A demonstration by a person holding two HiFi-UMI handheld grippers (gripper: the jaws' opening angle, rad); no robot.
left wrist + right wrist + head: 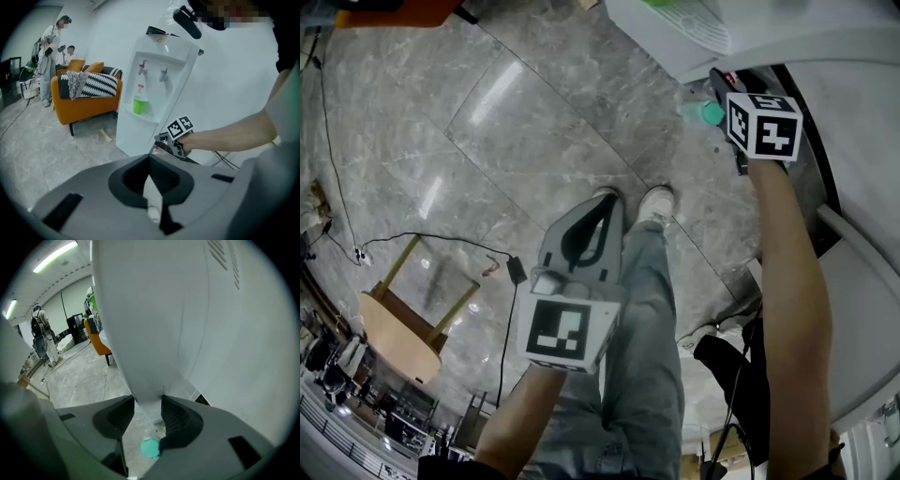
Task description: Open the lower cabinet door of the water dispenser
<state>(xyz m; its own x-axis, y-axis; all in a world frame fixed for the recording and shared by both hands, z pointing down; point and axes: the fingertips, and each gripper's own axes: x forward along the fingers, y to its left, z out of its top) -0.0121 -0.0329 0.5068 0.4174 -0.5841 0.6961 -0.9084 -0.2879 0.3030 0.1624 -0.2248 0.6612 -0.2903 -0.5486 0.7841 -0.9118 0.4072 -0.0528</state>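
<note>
Our right gripper (pixel 149 405) has its jaws partway closed, pinching the edge of the lower cabinet door (pixel 140 310), which runs straight up from the grip, low on the water dispenser (pixel 151 89); our left gripper (pixel 602 199), shut and empty, hangs well apart, so the right pulls

Office lounge: marble floor (pixel 534 122), orange sofa (pixel 79 105), water dispenser (pixel 154 93), strip lights (pixel 55 256).

Open floor (pixel 534 122) before water dispenser (pixel 140 136); sofa (pixel 84 107) beside
</note>
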